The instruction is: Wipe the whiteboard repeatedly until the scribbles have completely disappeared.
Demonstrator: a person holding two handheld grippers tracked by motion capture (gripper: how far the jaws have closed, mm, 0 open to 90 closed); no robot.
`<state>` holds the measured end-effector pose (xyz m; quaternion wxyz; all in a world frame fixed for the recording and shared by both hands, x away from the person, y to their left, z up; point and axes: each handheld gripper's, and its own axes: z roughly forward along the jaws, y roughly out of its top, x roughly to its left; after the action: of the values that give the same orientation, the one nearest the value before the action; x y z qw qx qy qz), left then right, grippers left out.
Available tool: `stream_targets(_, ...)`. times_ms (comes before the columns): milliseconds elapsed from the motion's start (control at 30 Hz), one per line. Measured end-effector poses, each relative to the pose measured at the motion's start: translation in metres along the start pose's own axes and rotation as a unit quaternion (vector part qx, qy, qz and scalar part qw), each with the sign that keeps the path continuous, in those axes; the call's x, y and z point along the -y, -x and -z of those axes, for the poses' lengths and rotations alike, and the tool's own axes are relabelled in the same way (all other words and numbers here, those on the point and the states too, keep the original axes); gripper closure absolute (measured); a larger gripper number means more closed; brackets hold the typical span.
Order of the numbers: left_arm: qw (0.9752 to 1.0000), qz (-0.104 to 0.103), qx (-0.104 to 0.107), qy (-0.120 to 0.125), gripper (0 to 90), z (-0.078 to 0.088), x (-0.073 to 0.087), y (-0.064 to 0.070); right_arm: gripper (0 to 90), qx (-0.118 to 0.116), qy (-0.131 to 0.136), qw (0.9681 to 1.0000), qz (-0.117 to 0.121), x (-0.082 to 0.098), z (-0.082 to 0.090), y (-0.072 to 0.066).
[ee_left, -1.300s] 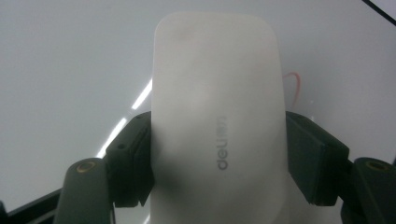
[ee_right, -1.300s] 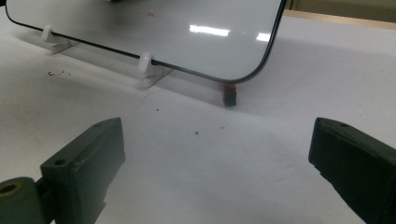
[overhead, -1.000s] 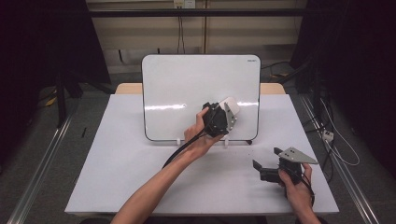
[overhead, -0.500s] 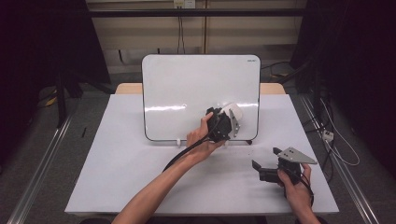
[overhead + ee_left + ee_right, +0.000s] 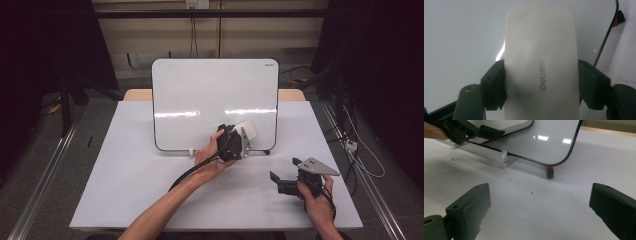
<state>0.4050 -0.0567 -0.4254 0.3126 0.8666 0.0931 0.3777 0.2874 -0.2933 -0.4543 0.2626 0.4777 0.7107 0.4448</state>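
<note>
White table (image 5: pixel 125 190), whiteboard (image 5: pixel 200 95); left hand-held gripper (image 5: pixel 245 137) clamps eraser (image 5: pixel 541 67)

**Board at the back, tongs in front**

A whiteboard (image 5: pixel 215 105) stands upright toward the rear of the surface (image 5: pixel 125 185). The left tongs (image 5: pixel 243 142) press an eraser (image 5: pixel 246 130) against its lower right part. The right tongs (image 5: pixel 280 182) sit nearer the front right, well apart.

Upright whiteboard (image 5: pixel 215 102) across the table's (image 5: pixel 125 185) far middle; open tabletop along the near side.
</note>
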Motion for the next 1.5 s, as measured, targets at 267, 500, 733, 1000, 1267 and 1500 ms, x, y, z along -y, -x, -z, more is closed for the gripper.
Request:
stream_targets(267, 0.9999, 0.012, -0.009, -0.006, 31.0, 0.015, 0.024, -0.021, 3.5, 0.001, 0.000, 1.0000, 0.001, 0.000, -0.001, 0.000)
stream_targets(500, 0.9985, 0.047, -0.026, -0.010, 31.0, 0.032, 0.054, -0.044, 3.5, 0.001, -0.001, 1.0000, 0.001, -0.001, -0.001, -0.001)
stream_targets(733, 0.9960, 0.079, -0.041, -0.012, 31.1, 0.041, 0.068, -0.056, 3.5, 0.002, -0.001, 1.0000, 0.001, 0.000, 0.000, -0.001)
stream_targets(1000, 0.9916, 0.118, -0.047, -0.021, 31.2, 0.051, 0.085, -0.073, 3.4, 0.006, 0.000, 1.0000, -0.003, 0.001, 0.002, 0.001)
stream_targets(1267, 0.9938, 0.091, -0.060, -0.022, 31.1, 0.040, 0.064, -0.058, 3.3, 0.004, 0.000, 1.0000, 0.000, 0.000, 0.001, -0.001)
stream_targets(1500, 0.9962, 0.064, -0.057, -0.016, 31.1, 0.025, 0.036, -0.040, 3.5, 0.004, -0.001, 1.0000, 0.000, 0.000, 0.000, -0.001)
